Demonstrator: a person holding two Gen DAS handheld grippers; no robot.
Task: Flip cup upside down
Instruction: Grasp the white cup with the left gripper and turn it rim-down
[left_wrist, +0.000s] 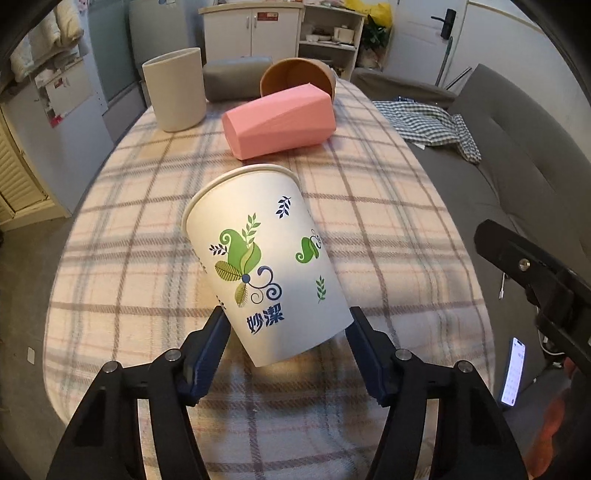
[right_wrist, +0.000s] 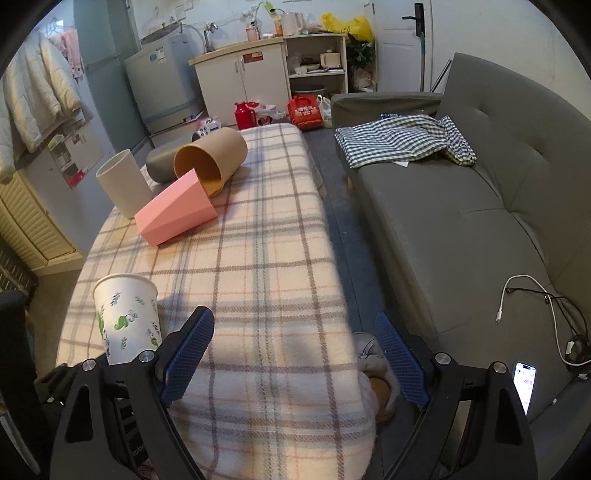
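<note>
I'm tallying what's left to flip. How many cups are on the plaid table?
5: the paper cup between the left gripper's fingers, a pink cup lying mid-table, a brown cup lying behind it, a beige cup upright far left, a grey cup lying at the back.

Paper cup (left_wrist: 269, 258): smooth, matt white, printed leaf motifs. Tablecloth (left_wrist: 388, 236): woven plaid cloth, slightly fuzzy. Left gripper (left_wrist: 288, 332) pads (left_wrist: 207, 358): blue, ribbed; pink cup (left_wrist: 280, 120): matt plastic.
</note>
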